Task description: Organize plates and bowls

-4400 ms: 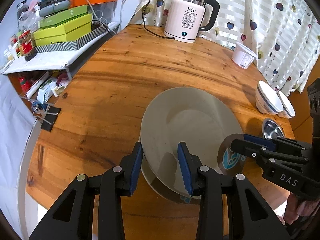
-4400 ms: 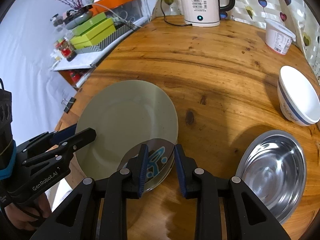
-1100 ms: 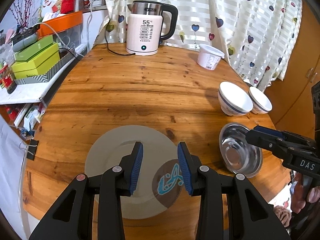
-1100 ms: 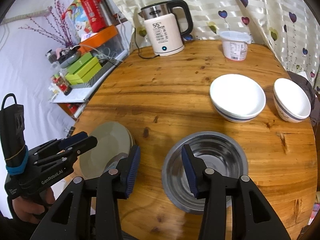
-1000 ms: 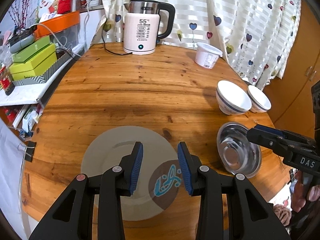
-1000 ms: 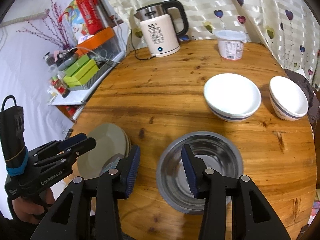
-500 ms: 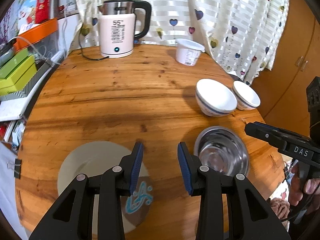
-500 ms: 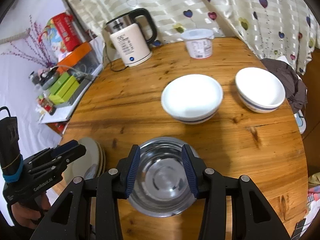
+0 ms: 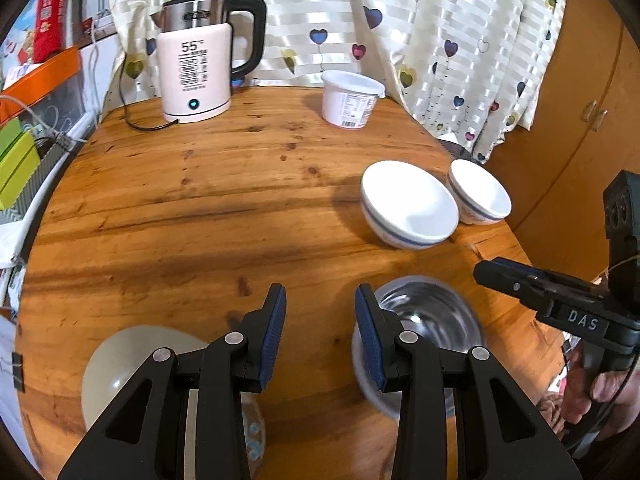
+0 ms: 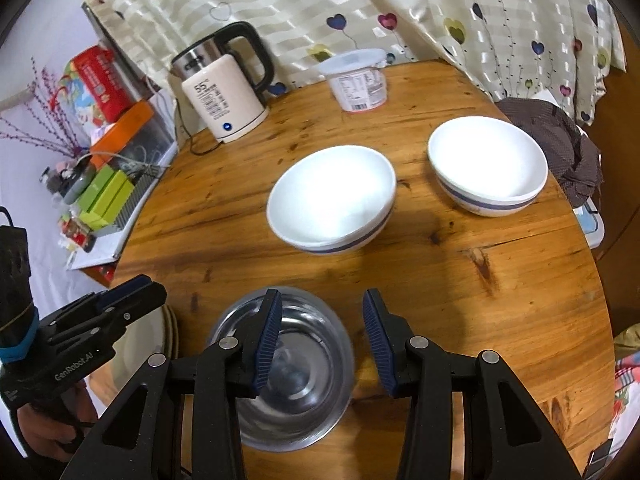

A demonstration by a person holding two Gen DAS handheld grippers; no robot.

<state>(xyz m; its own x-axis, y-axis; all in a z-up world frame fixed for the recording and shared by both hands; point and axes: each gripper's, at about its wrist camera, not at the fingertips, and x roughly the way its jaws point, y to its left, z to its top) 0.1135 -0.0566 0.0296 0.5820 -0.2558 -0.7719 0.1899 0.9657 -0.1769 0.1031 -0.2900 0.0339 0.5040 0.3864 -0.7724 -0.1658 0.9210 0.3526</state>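
L gripper (image 9: 320,332) and R gripper (image 10: 320,336) part-open, empty, over tabletop (image 9: 192,200) near edge. Steel bowl (image 10: 296,368) under R; plates (image 9: 120,364) at near-left edge. 2 white bowls (image 10: 332,196) (image 10: 488,164) by right edge; middle bare.

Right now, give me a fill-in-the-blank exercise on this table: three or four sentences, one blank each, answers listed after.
1. The number of white bowls with a blue band on the wooden table is ____.
2. The bowl nearest the right gripper is made of ____.
3. The number shown on the kettle is ____.
4. Between the kettle and the curtain side of the table stands a lidded white ____.

Missing words: two; metal; 55; tub
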